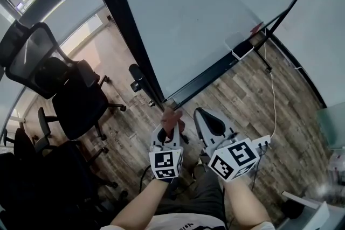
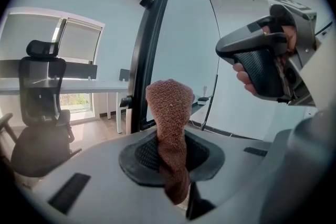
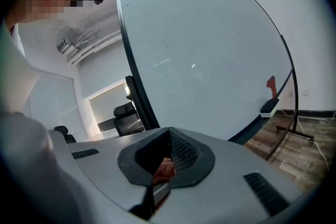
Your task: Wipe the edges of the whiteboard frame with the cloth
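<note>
The whiteboard [image 1: 215,8] stands ahead with its black frame [image 1: 129,35] running down the left side and along the bottom. In the head view my left gripper [image 1: 168,132] is shut on a brown knitted cloth [image 1: 171,118], just short of the frame's lower left corner. The cloth [image 2: 169,113] sticks up from between the jaws of the left gripper [image 2: 170,157], with the frame [image 2: 149,60] behind it. My right gripper [image 1: 207,121] is beside the left one, jaws together and holding nothing. The right gripper [image 3: 168,157] faces the whiteboard [image 3: 210,60].
Black office chairs [image 1: 59,78] stand to the left on the wooden floor. An eraser [image 1: 242,50] lies on the board's bottom ledge, with a red mark nearby. A white cable [image 1: 274,99] runs over the floor at the right, past the stand's foot [image 1: 265,59].
</note>
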Demonstrator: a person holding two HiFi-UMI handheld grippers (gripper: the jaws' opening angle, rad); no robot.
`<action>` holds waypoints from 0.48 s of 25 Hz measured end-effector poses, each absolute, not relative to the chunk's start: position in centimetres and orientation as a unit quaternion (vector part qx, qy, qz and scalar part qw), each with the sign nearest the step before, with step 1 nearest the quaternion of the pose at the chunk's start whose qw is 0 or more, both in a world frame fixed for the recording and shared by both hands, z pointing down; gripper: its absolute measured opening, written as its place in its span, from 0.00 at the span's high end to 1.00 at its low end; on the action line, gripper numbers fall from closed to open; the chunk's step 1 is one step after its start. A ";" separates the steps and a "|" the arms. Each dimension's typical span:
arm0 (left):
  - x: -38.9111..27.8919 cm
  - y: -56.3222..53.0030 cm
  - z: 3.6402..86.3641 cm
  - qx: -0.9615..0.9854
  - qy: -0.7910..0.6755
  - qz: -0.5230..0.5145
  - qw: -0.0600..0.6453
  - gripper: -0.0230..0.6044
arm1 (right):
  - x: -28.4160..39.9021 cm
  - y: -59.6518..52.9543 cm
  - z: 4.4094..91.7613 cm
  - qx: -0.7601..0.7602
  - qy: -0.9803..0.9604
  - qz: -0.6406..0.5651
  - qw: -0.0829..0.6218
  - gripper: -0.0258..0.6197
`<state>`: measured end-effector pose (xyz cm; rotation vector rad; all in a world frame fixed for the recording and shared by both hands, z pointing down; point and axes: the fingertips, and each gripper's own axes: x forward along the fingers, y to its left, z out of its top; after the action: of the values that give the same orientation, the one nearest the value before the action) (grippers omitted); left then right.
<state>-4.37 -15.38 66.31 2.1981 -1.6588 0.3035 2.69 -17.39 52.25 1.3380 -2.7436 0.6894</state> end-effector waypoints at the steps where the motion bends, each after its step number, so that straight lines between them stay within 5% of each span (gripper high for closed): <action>1: -4.3 -15.1 65.6 0.783 -0.584 0.107 0.186 0.86 | 2.7 -17.1 52.0 0.429 -0.876 0.219 0.007 0.95; 12: -4.2 -12.8 54.3 0.818 -0.549 0.068 0.158 0.86 | 2.7 -14.7 46.5 0.443 -0.875 0.193 -0.002 0.95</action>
<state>-4.23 -12.77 54.30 2.3388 -1.5714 0.1952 2.68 -14.67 46.54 1.3941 -2.7539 0.6061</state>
